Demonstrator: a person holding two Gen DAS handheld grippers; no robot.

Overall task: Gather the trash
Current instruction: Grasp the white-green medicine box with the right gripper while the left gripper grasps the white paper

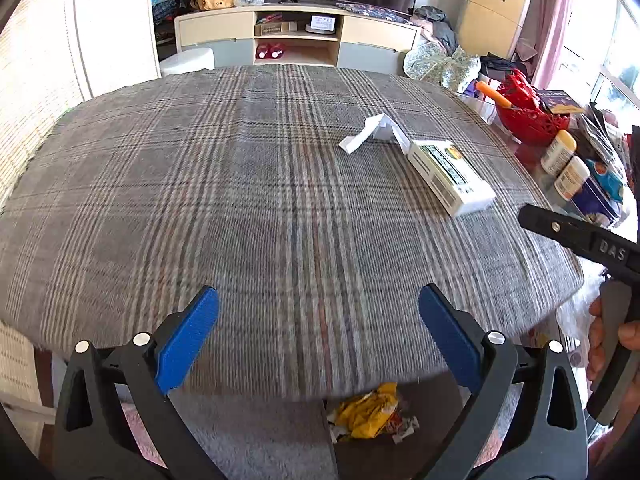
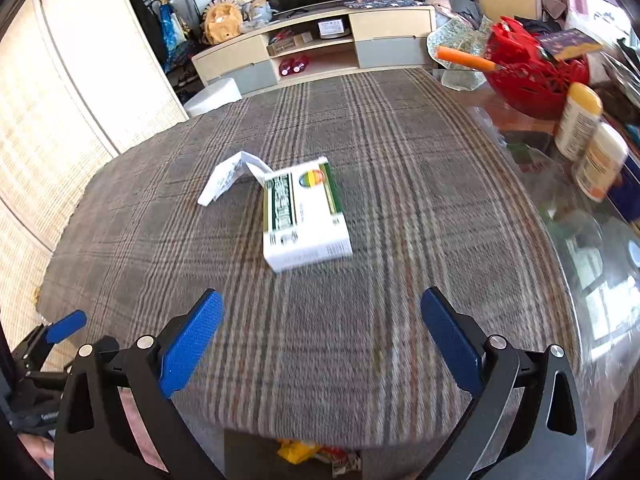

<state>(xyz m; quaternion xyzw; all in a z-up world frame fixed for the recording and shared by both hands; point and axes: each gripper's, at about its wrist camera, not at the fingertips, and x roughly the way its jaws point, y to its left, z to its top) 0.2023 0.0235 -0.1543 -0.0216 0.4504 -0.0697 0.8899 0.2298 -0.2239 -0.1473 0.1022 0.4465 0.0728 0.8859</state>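
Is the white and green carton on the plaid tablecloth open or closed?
Open. The carton lies flat on the tablecloth, and its white end flap is folded outward at the far end. What it contains cannot be seen.

Table edge hides part of the yellow wrapper [image 1: 366, 410]; print on the carton [image 2: 304, 216] is blurred.

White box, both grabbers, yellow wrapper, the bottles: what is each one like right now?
white box: lying flat on the plaid cloth, end flap open.
left gripper: open, holding nothing.
right gripper: open, holding nothing.
yellow wrapper: crumpled, below the table edge.
two bottles: upright, caps on.
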